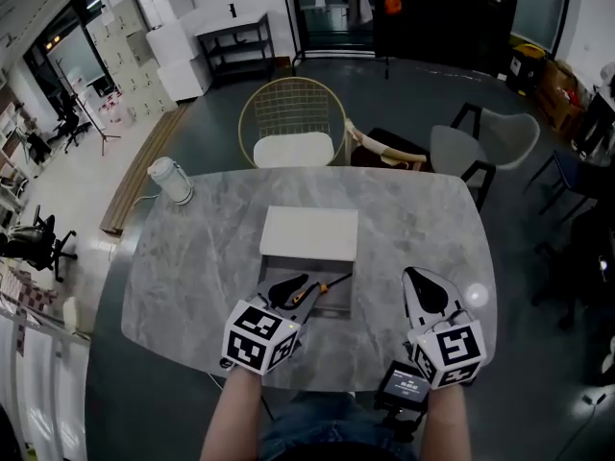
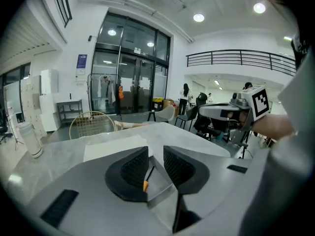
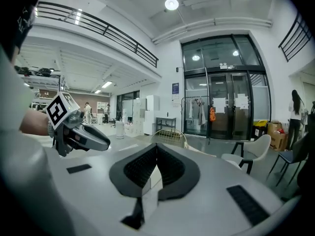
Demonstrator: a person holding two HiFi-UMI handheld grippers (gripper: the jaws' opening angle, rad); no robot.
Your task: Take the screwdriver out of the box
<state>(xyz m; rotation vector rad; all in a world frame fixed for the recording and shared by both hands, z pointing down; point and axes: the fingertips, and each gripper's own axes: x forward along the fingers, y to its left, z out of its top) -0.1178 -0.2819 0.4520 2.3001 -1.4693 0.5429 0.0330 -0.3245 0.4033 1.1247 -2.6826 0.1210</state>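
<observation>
Going left to right on the grey marble table [image 1: 192, 257]: one white cylinder-shaped appliance [image 1: 171, 179] stands near the far-left corner, with a cord running off it.

Next is the left hand-held gripper [image 1: 291, 289], which has a black-and-white marker cube [image 1: 259, 336] on the back showing square patterns but no letters. Its nose sits over the near end of the one box [image 1: 309, 233] in the middle of the table. The box is white on top, and its grey tray [image 1: 338, 303] is open toward the person. In the left gripper view, the left hand-held gripper [image 2: 155, 154] has its jaws apart with a clear gap.

The single screwdriver [image 2: 148, 177] shows down through that gap, close to the left jaw, and it can't be told whether the two touch. From the head view the screwdriver [image 1: 320, 287] is lying in the tray, with its orange handle toward the left gripper and its black shaft angled away to the right.

Further right, the right hand-held gripper [image 1: 413, 277] is over bare table, well apart from the box. Its own view shows the right hand-held gripper [image 3: 156, 149] with its jaws pressed together and nothing between them. Just below its cube a small dark screen [image 1: 404, 387] is lit, but the text is too small to read.

Two chairs stand at the far edge: a gold wire chair [image 1: 291, 113] and a grey shell chair [image 1: 480, 142]. A blue wall sign [image 2: 81, 61] by the glass doors can't be read either.
</observation>
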